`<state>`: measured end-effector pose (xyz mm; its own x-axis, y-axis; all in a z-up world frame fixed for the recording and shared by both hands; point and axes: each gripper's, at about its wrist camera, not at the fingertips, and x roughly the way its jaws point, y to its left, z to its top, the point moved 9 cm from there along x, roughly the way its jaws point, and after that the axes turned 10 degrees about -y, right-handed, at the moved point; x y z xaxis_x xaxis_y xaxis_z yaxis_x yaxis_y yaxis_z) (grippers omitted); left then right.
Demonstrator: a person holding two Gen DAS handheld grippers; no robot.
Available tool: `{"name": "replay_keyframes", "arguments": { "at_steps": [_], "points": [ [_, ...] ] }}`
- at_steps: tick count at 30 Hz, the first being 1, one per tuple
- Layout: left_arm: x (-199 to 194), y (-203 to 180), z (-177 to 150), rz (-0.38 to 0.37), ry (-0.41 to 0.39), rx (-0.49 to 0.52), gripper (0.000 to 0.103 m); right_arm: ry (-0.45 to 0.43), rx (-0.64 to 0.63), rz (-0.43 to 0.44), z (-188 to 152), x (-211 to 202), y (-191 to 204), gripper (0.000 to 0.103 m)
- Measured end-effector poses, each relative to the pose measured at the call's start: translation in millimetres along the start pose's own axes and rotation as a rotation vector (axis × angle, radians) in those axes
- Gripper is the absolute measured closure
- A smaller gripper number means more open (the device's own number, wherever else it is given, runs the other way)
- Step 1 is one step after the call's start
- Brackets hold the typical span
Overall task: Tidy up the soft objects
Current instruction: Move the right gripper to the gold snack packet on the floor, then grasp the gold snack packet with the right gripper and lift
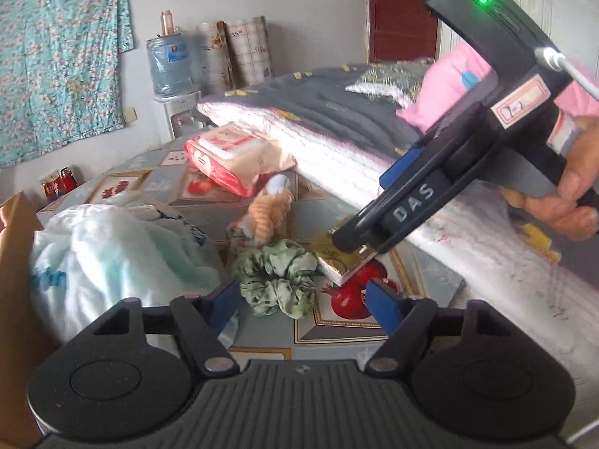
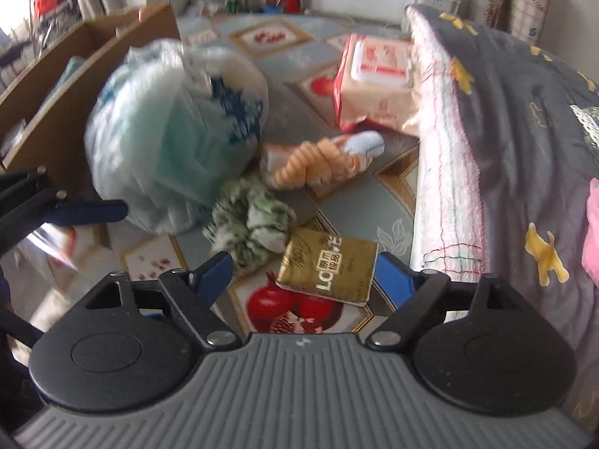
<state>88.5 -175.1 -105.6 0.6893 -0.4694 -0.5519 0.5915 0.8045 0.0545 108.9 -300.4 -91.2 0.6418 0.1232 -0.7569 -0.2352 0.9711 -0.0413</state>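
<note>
A green patterned scrunchie (image 1: 279, 278) (image 2: 251, 224) lies on the fruit-print tablecloth (image 1: 337, 333). My left gripper (image 1: 305, 301) stands open just short of it, with nothing between the pads. A gold tissue packet (image 2: 329, 269) (image 1: 333, 258) lies flat beside the scrunchie. My right gripper (image 2: 303, 278) is open around it, and its pads stand clear of the packet's sides. An orange ribbed plush piece (image 2: 314, 168) (image 1: 265, 217) lies farther back. A plastic bag of pale teal cloth (image 2: 168, 142) (image 1: 112, 258) sits to the left.
A folded grey quilt with white lining (image 2: 505, 131) (image 1: 337, 127) borders the right side. A red and cream wet-wipe pack (image 2: 374, 78) (image 1: 232, 157) leans against it. A cardboard box (image 2: 75, 75) (image 1: 15, 262) stands at the left. A hand (image 1: 561, 187) holds the right tool.
</note>
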Motion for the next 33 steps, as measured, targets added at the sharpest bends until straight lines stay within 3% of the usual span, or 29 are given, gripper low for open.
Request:
{"name": "replay_keyframes", "arguments": {
  "at_steps": [5, 9, 14, 17, 20, 25, 33],
  "points": [
    [39, -3, -11, 0.026, 0.031, 0.037, 0.041, 0.063, -0.067, -0.012, -1, 36, -9, 0.015],
    [54, -3, -9, 0.031, 0.029, 0.072, 0.041, 0.112, -0.047, 0.007, -5, 59, -17, 0.012],
    [80, -2, -21, 0.034, 0.108, 0.083, 0.052, 0.152, -0.013, 0.025, -13, 77, -24, 0.012],
    [88, -1, -22, 0.053, 0.11, 0.098, 0.055, 0.165, 0.024, 0.043, -18, 82, -26, 0.012],
    [92, 0, -22, 0.068, 0.113, 0.107, 0.062, 0.143, 0.014, 0.035, -17, 82, -24, 0.012],
    [93, 2, -23, 0.101, 0.119, 0.106, 0.081, 0.127, 0.025, 0.011, -17, 78, -25, 0.022],
    [71, 11, -9, 0.134, 0.073, 0.08, 0.087, 0.081, 0.073, -0.007, -15, 61, -26, 0.023]
  ]
}}
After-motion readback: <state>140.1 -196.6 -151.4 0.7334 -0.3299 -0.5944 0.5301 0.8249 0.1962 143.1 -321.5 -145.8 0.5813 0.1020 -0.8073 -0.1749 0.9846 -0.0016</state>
